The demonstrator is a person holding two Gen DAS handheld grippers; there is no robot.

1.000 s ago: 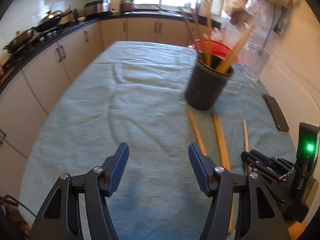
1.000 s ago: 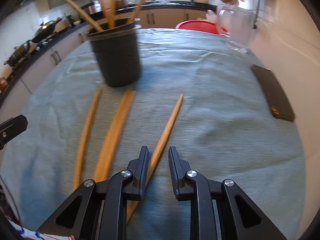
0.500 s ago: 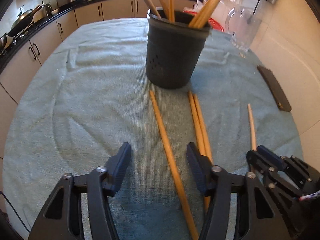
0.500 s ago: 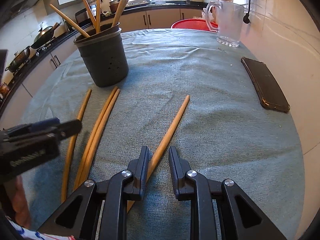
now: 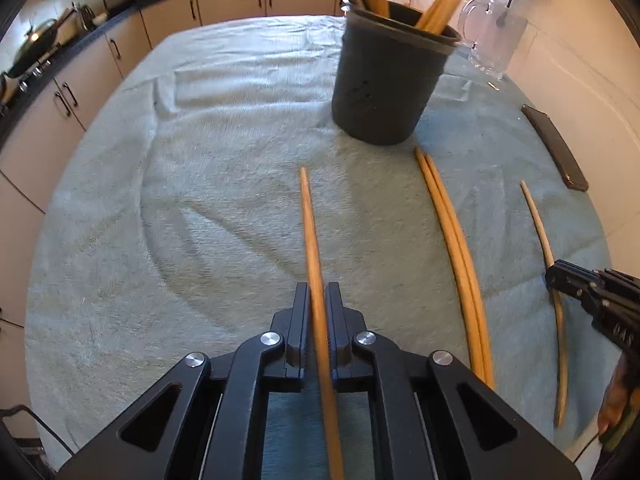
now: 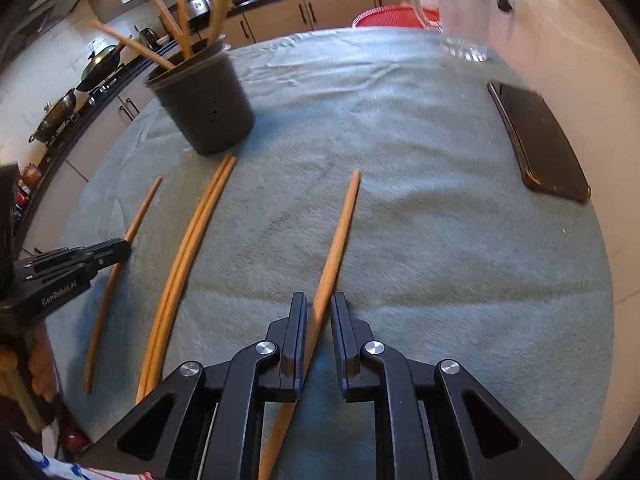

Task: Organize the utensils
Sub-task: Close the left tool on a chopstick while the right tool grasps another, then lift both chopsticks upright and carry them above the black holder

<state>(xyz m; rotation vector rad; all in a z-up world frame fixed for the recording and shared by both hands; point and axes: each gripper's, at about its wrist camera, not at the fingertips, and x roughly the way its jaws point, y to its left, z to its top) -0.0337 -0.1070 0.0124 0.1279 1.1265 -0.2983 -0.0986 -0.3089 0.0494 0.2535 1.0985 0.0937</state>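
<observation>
The left gripper [image 5: 318,300] is pinching a single wooden chopstick [image 5: 310,232] between its jaws, which have just been closing on it; the stick is lying on the green-clothed tabletop [image 5: 200,200], its far tip pointing toward the dark utensil holder [image 5: 386,80]. The right gripper [image 6: 319,308] is straddling another chopstick [image 6: 340,232], its jaws having just been narrowing; the stick is touching the left jaw while a gap is showing at the right jaw. Between the two, a pair of chopsticks [image 6: 192,240] is lying side by side, tips near the holder, which is standing upright with more chopsticks in it. A black phone [image 6: 540,144] is resting near the tabletop's right edge.
</observation>
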